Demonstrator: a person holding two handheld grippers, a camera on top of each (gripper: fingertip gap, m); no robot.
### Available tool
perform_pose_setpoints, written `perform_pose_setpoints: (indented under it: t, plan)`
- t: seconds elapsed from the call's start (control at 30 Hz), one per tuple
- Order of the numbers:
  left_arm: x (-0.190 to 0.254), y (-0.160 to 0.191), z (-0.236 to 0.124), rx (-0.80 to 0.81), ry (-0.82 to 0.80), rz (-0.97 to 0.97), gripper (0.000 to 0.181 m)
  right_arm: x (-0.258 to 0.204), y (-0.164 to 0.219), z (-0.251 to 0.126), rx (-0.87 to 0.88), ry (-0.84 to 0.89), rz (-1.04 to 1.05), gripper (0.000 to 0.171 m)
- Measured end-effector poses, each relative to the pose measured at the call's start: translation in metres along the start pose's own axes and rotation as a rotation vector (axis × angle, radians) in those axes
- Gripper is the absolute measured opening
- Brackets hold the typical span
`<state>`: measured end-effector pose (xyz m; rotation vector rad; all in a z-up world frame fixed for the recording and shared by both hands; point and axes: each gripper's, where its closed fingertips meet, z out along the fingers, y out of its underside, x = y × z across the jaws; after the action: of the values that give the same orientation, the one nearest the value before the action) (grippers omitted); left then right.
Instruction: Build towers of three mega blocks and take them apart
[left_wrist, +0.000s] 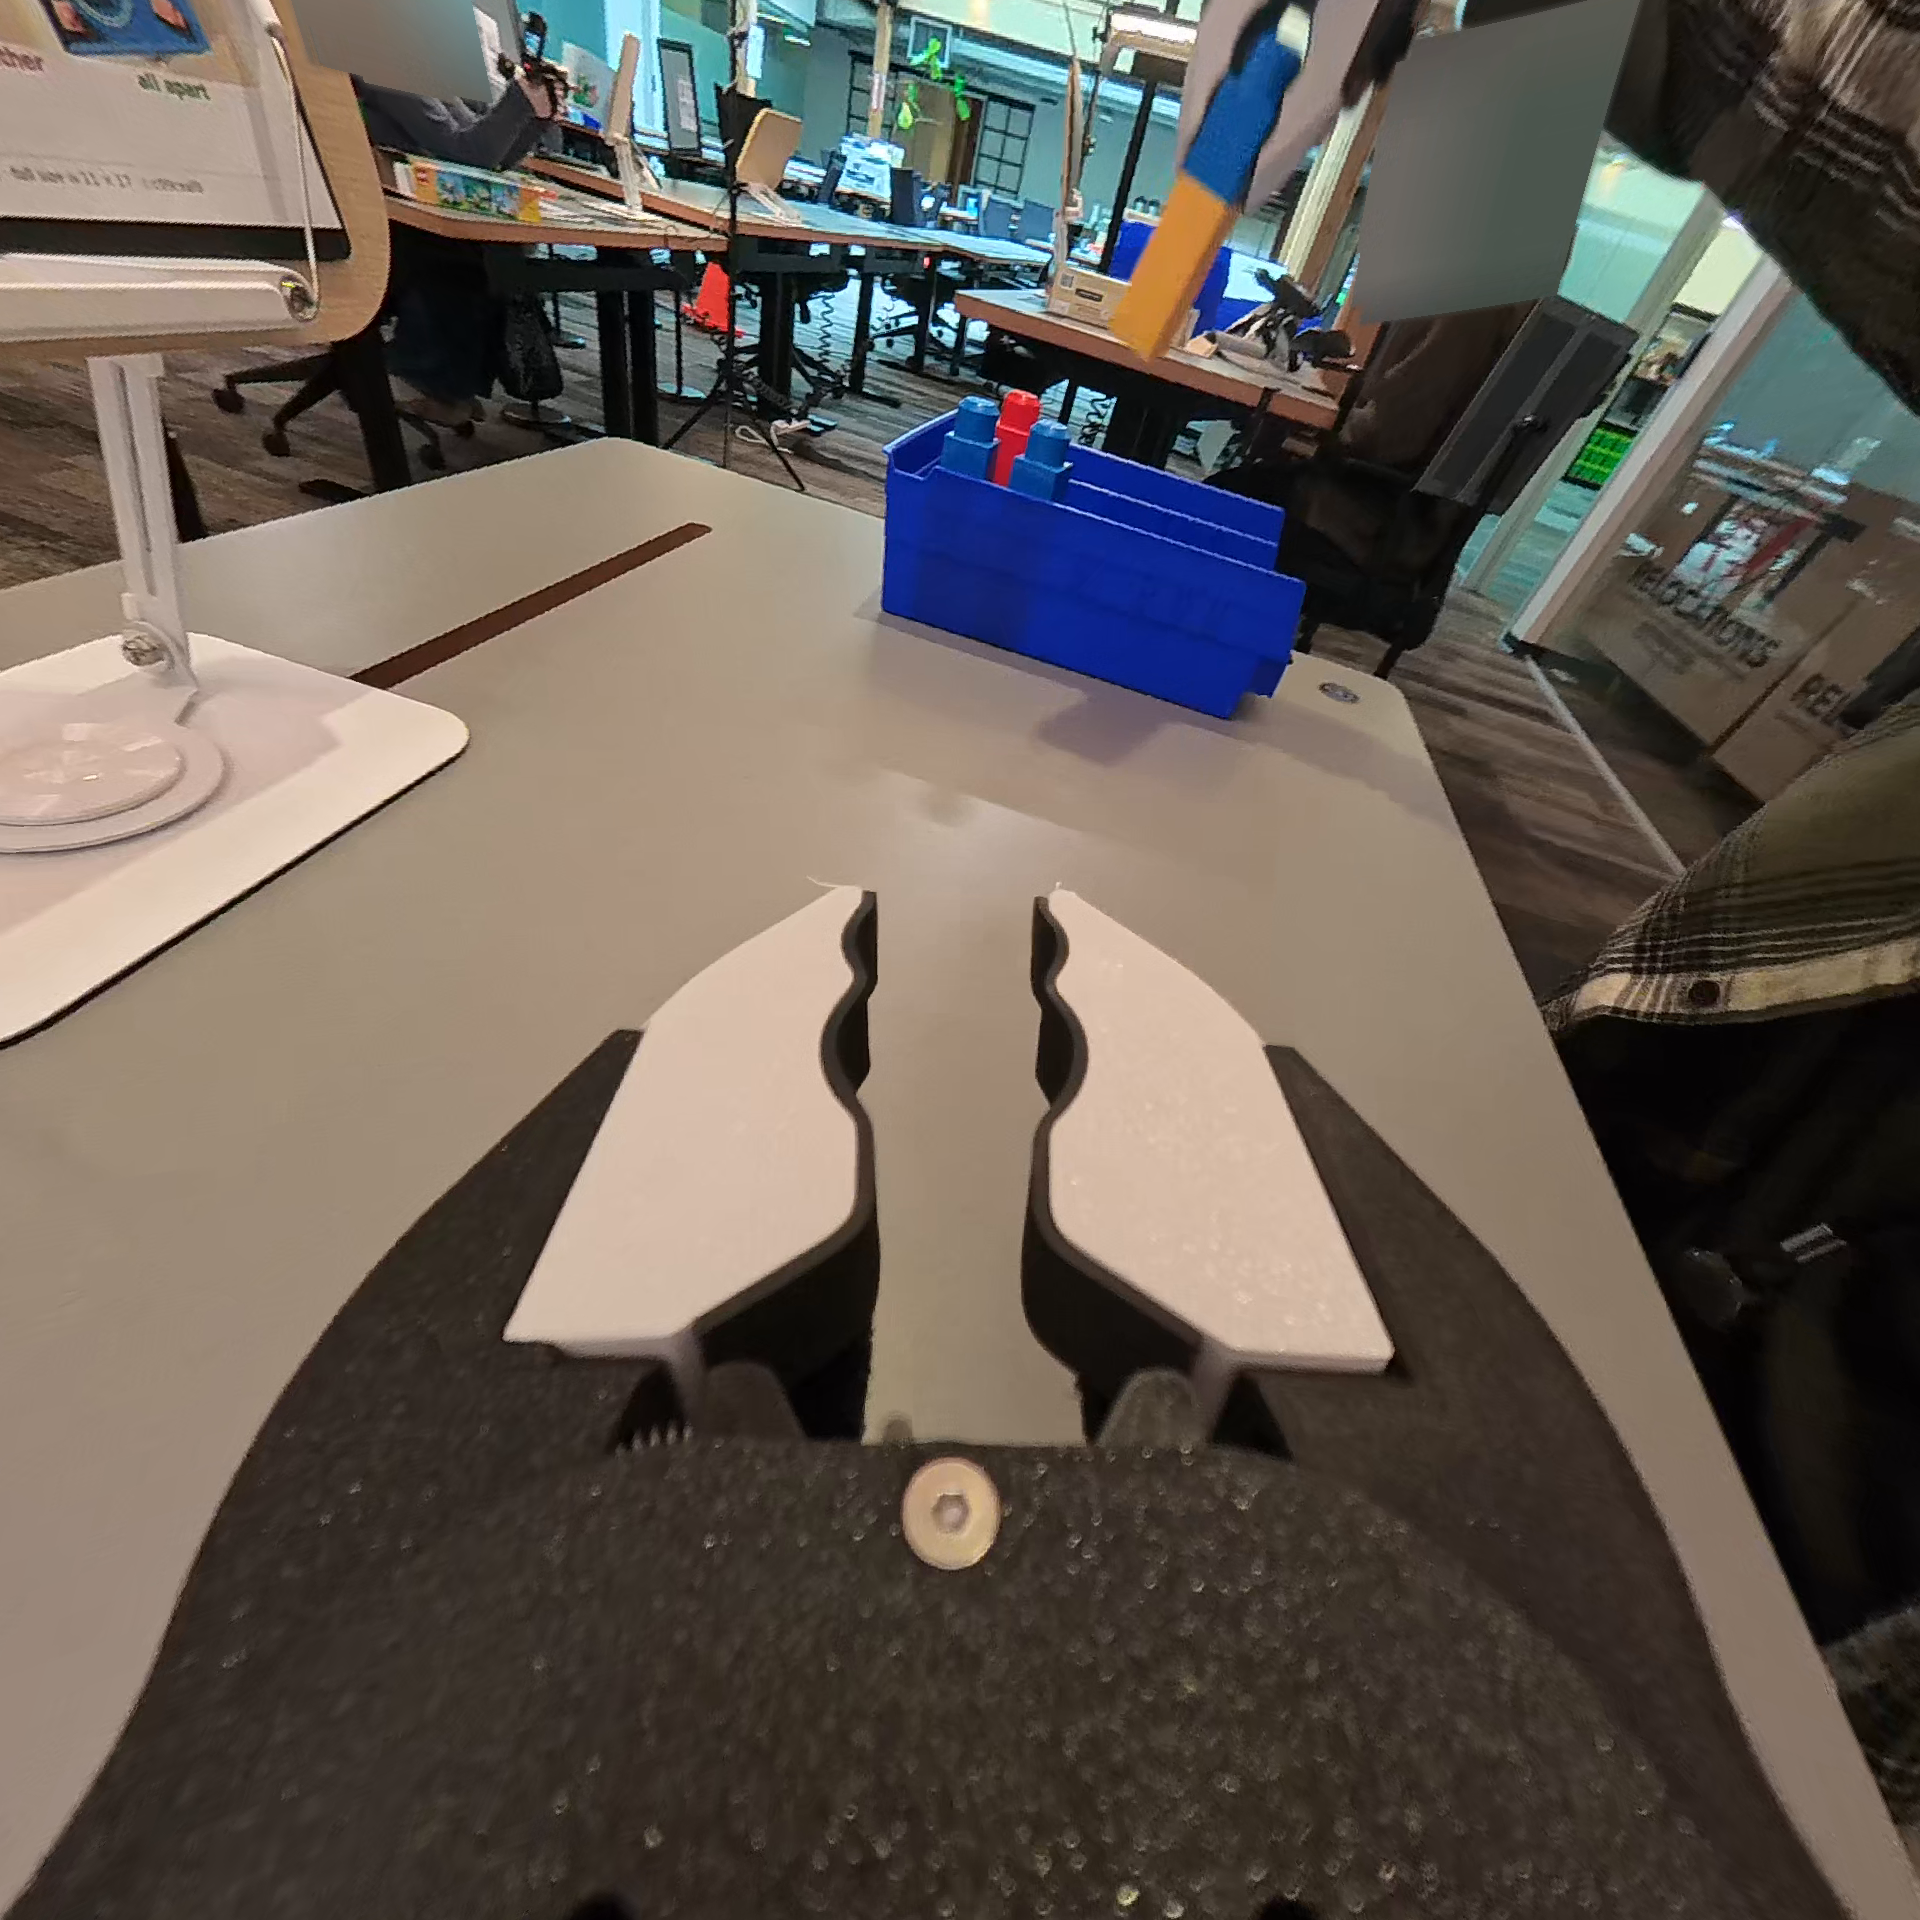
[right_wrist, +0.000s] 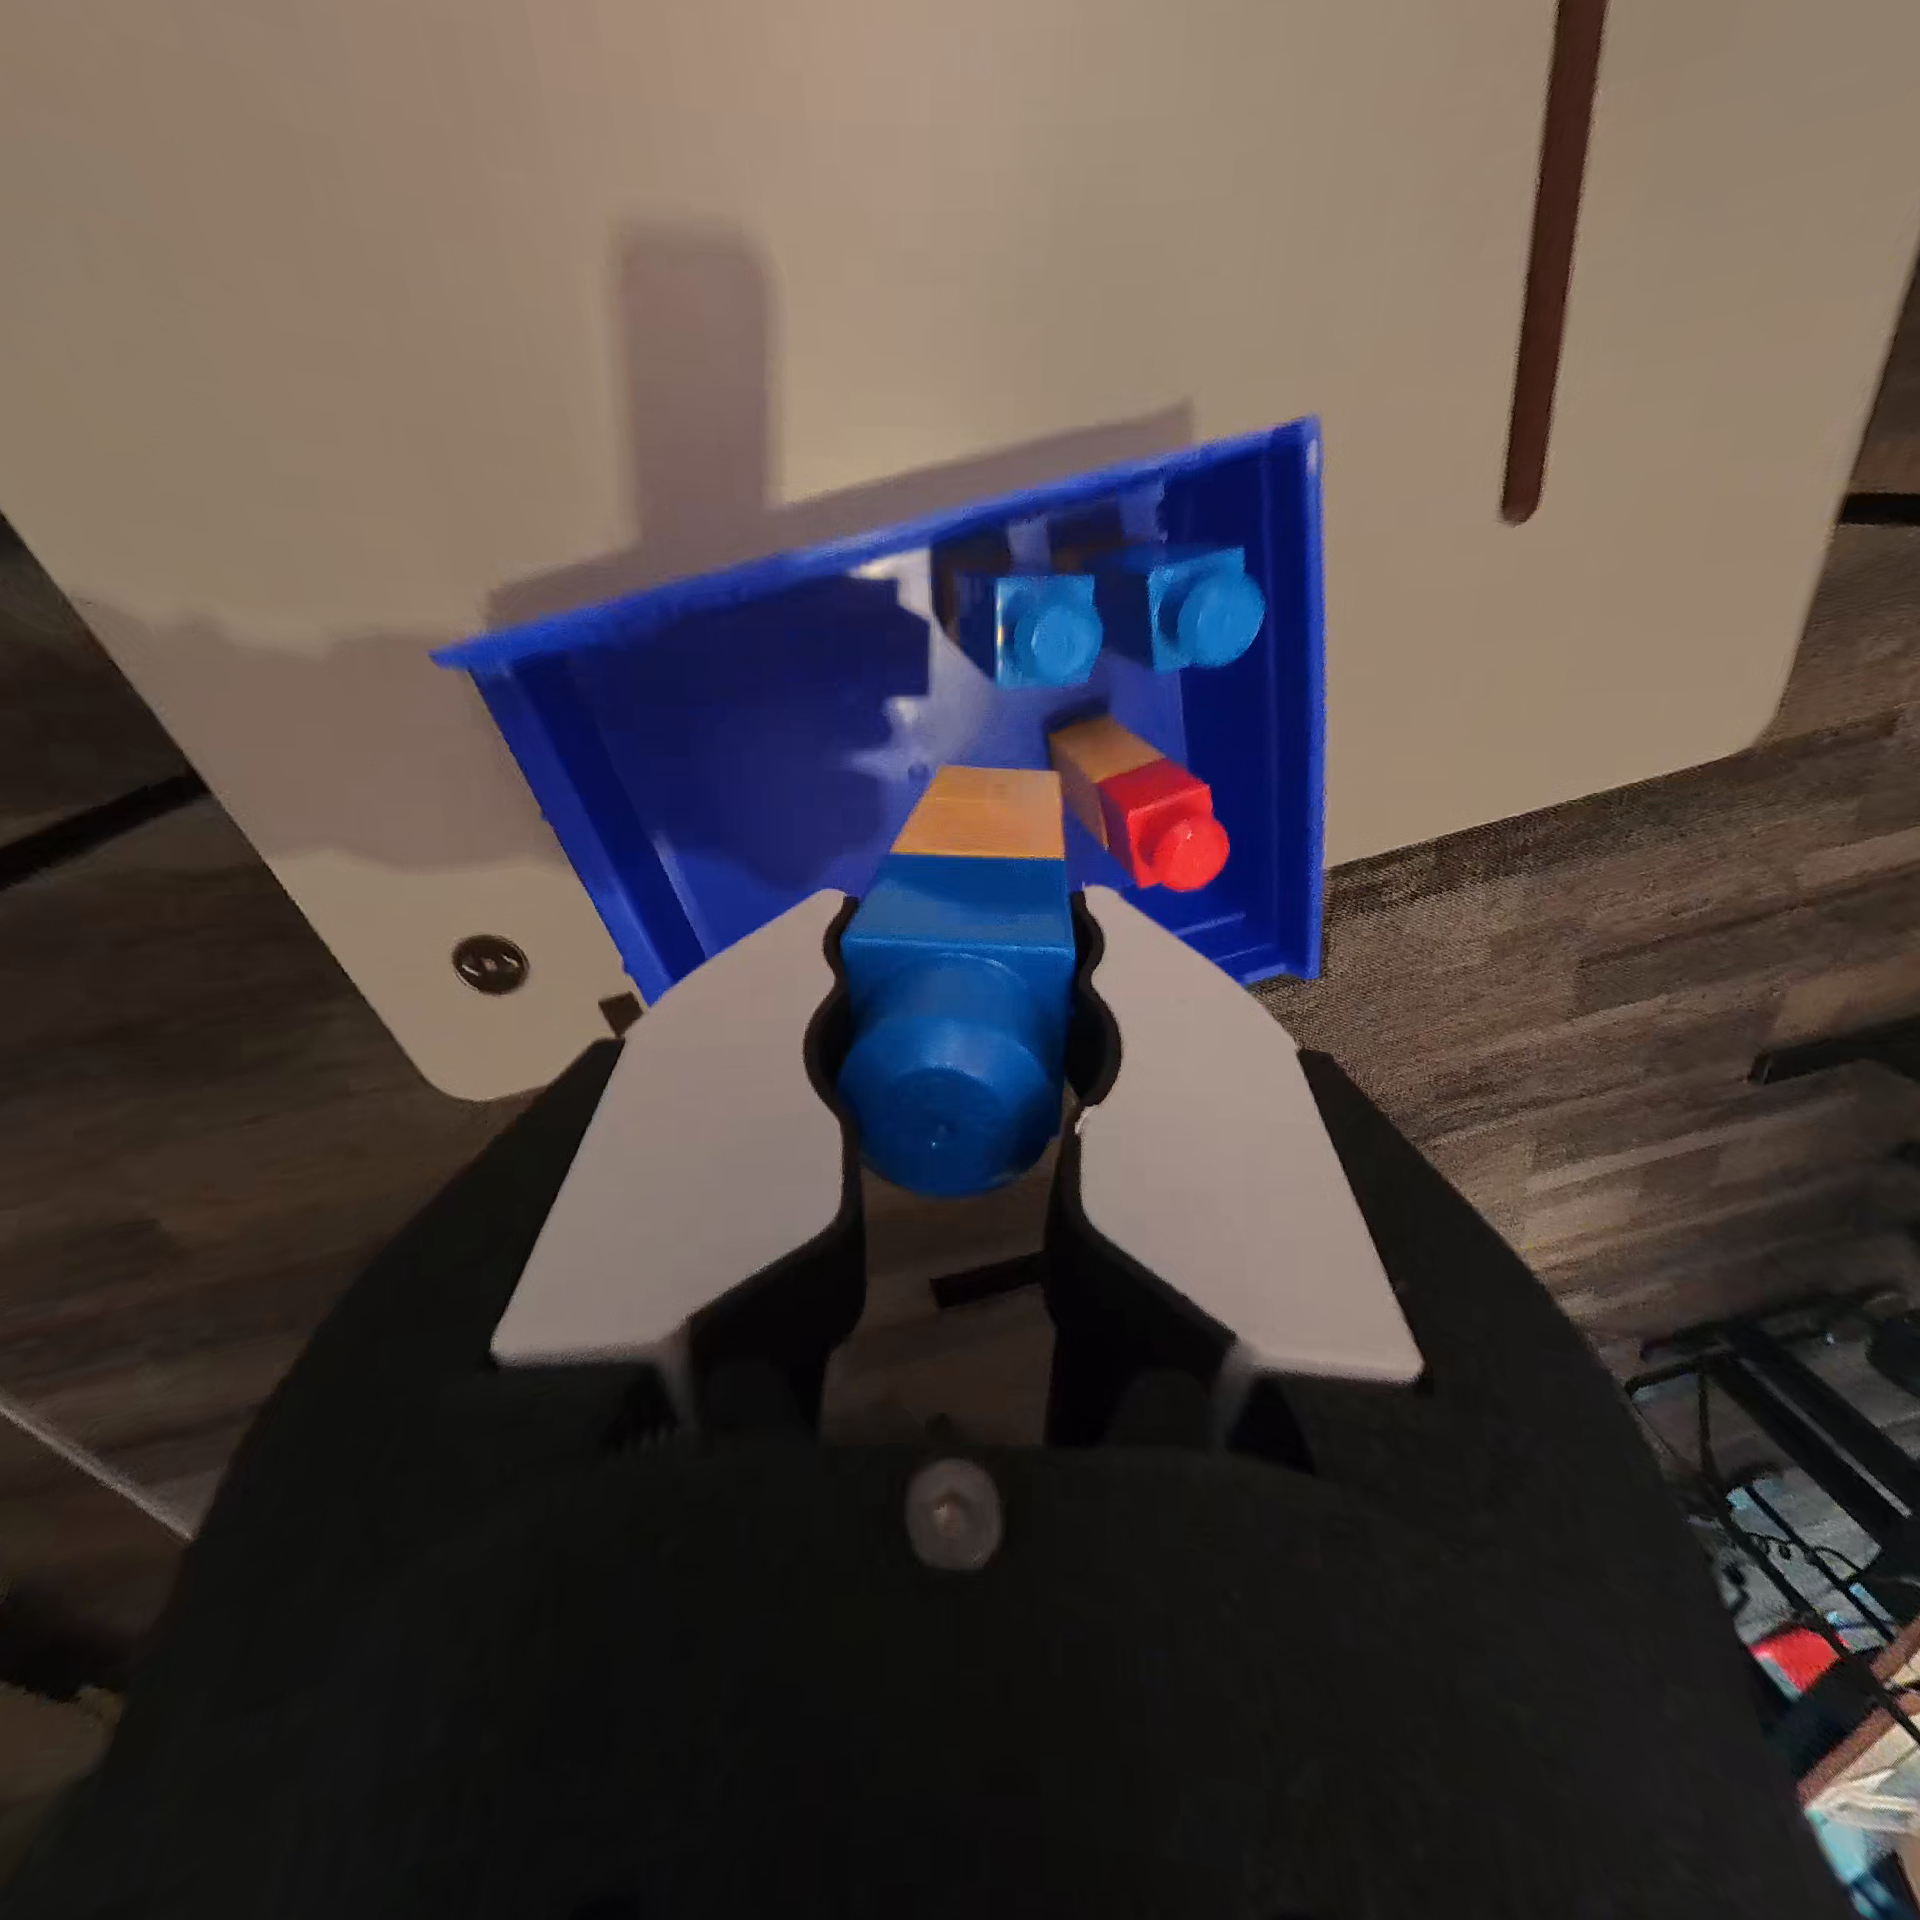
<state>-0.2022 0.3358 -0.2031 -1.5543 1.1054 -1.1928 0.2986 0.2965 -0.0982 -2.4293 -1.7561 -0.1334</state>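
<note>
Right gripper (right_wrist: 961, 977), high over the counter (right_wrist: 312, 312), jaws pinching a blue block (right_wrist: 956, 997) with an orange block (right_wrist: 982, 821) stuck beneath it. Stack hangs over the blue bin (right_wrist: 727, 748). In the bin toward 1 o'clock: two blue-topped towers (right_wrist: 1127, 623) and, nearer, a red-topped tower (right_wrist: 1153, 816). Left gripper (left_wrist: 954, 899) low over bare counter, jaws spread, holding nothing; bin at 12 o'clock, white stand (left_wrist: 156, 727) at 10 o'clock.

Blue-over-orange block stack (right_wrist: 961, 935) held aloft above blue bin (right_wrist: 727, 769); inside bin stand two blue-topped towers (right_wrist: 1127, 623) and one red-topped tower (right_wrist: 1153, 821).
</note>
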Motion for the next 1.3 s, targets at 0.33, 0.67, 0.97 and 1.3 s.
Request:
perform_pose_setpoints:
  t: [0.33, 0.67, 0.97, 1.3]
  plan:
    - [-0.011, 0.012, 0.016, -0.025, -0.037, -0.032, 0.027, 0.002, 0.054, 0.100, 0.011, -0.111, -0.107, 0.038]
    - [-0.016, 0.015, 0.025, -0.039, -0.058, -0.040, 0.027, 0.013, 0.051, 0.146, 0.041, -0.200, -0.131, 0.038]
    - [-0.019, 0.019, 0.031, -0.060, -0.061, -0.047, 0.027, 0.015, 0.057, 0.171, 0.043, -0.244, -0.136, 0.038]
    - [-0.017, 0.023, 0.036, -0.085, -0.054, -0.044, 0.027, 0.022, 0.055, 0.168, 0.040, -0.204, -0.093, 0.047]
